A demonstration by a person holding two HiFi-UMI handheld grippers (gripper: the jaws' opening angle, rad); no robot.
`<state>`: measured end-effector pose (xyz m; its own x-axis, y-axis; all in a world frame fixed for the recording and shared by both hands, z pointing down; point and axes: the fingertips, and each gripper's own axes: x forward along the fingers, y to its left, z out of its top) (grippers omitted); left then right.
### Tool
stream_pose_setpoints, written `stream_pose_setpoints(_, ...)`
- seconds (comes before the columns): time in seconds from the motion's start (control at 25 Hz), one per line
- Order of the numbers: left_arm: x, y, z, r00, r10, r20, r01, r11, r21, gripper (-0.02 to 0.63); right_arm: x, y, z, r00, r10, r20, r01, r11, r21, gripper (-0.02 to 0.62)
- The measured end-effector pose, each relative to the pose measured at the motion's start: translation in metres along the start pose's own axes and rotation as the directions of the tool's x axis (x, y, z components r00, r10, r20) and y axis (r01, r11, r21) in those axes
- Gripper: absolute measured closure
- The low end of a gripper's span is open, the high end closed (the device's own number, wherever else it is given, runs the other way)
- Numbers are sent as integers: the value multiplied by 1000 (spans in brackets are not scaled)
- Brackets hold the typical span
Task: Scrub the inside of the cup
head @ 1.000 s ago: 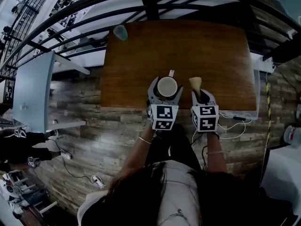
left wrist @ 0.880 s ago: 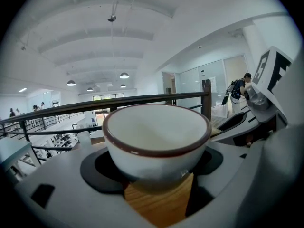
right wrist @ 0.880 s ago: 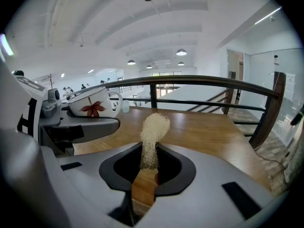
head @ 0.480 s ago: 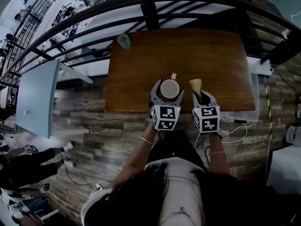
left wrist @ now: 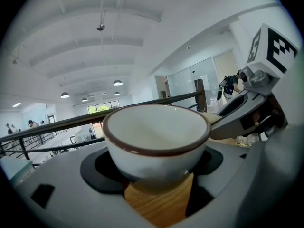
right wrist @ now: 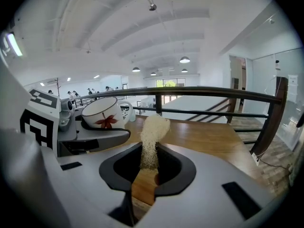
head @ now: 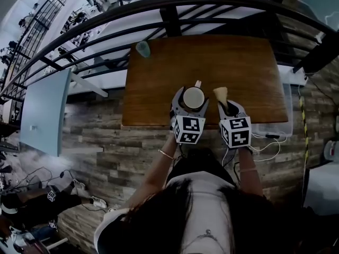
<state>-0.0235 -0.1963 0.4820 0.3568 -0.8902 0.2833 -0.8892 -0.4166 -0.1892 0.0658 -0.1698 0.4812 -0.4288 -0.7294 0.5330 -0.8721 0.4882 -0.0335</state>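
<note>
left tool (head: pixel 192 107) clamps the white cup (head: pixel 193 97) over the tabletop (head: pixel 249 62); right tool (head: pixel 226 108) pinches a loofah scrubber (head: pixel 220 93) beside it.

Brown wooden table (head: pixel 238 67), grain bare over most of the top. Far edge sits against a black metal railing (head: pixel 212 1) of several curved bars.

Small teal tumbler (head: pixel 142 48) upright at the table's far left corner, well apart from anything else.

Floor (head: pixel 100 147): mixed grey and brown planks. White cables (head: pixel 265 146) loop just off the table's near right corner.

Pale blue slab (head: pixel 45 112) to the left, well apart from the table.

White ribbed ceiling (right wrist: pixel 142 27), round hanging lamps (right wrist: pixel 185 60). Glass partition (right wrist: pixel 285 94) at right. Tiny figures (right wrist: pixel 71 95) far across the hall.
</note>
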Motion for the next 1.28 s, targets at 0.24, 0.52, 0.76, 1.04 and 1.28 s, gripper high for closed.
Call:
stream_pose_setpoints(0.24,-5,0,4,1000,-4,12,4,1000,30,196,-10,9,9,1000,19,18,-18,1000,-12,511)
stream_pose_setpoints(0.52,-1,-1,11,1000,-7,28,5,998,70,196,-17,14,23,998,42,50,-40,999,-37,511)
stream_pose_setpoints(0.76,3,1,18,999,-6,32,2,993,119,196,-25,16,40,995,68,79,-65,997,-47,511)
stream_pose_setpoints(1.04,7,2,23,1000,-12,29,7,985,172,196,-31,25,55,989,106,99,-100,993,-65,511)
stream_pose_setpoints(1.28,7,1,26,999,-23,27,16,976,216,196,-34,37,67,982,147,118,-139,987,-79,511)
